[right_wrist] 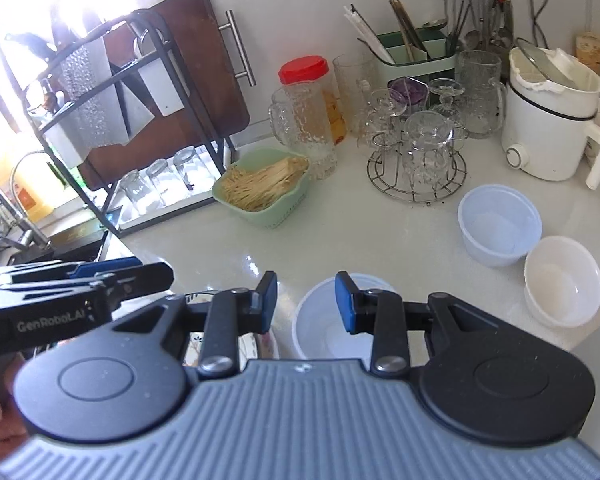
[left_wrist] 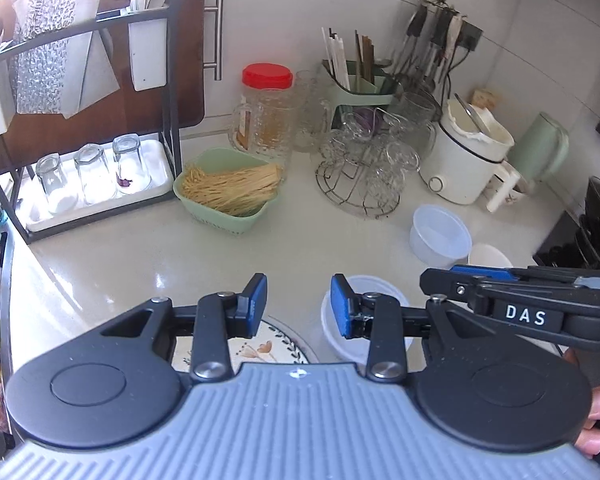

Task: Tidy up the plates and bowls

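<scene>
Three bowls: a pale blue bowl (right_wrist: 500,224), a white bowl (right_wrist: 562,280) touching it, and a translucent bowl (right_wrist: 332,320) nearer the camera, all loose on the tabletop (right_wrist: 220,252).
Plate: a patterned plate (left_wrist: 264,346) lies just left of the translucent bowl.
Left hand-held gripper (left_wrist: 299,306): jaws apart, nothing between them.
Right hand-held gripper (right_wrist: 307,302): jaws apart, empty, above the translucent bowl.
Done: nothing appears stacked or racked.
Left: seemingly everything; bowls to nest, plate to put away.
</scene>
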A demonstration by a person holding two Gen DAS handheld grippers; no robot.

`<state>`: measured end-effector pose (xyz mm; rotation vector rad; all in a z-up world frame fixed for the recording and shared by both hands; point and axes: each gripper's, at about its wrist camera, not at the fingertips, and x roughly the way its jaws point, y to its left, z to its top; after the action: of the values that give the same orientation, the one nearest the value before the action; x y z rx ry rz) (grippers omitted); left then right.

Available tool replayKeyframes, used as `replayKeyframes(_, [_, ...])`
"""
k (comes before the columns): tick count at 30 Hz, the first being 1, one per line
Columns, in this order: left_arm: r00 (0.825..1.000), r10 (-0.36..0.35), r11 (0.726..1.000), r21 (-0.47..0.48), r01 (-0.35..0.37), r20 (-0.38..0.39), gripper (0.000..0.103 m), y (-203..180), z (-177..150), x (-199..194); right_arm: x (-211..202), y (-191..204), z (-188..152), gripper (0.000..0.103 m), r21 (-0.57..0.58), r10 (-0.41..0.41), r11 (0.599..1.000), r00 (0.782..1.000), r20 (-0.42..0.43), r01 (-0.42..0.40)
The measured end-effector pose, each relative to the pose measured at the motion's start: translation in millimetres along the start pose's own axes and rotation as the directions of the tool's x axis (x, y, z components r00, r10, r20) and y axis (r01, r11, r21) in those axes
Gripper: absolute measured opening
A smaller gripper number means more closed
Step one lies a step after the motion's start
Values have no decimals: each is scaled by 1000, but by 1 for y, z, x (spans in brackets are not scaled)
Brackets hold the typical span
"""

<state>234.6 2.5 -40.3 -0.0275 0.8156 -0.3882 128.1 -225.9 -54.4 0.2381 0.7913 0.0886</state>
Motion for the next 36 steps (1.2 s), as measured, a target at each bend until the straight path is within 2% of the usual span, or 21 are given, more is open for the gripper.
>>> replayKeyframes(8, [994, -104, 989, 101, 107, -36, 40, -14, 0, 10, -18, -9, -16, 35, 80, -103, 992, 995, 12, 101])
replayKeyframes(15, [979, -188, 965, 171, 199, -81, 40, -65, 10, 39, -34, -54, -17, 35, 182, -211, 962, 977, 28, 202])
replayKeyframes(19, [967, -227, 951, 190, 246, -113, 40, -102, 15, 62, -36, -84, -12, 35, 196, -236, 953, 972, 13, 229])
replayKeyframes(23, [966, -225, 947, 205, 248, -127, 40, -133, 24, 84, -34, -115, -3, 35, 209, -251, 947, 968, 2, 245])
replayKeyframes(36, [966, -153, 984, 54, 168, -210, 40, -178, 48, 163, -8, -195, 32, 35, 207, -192, 958, 980, -45, 197])
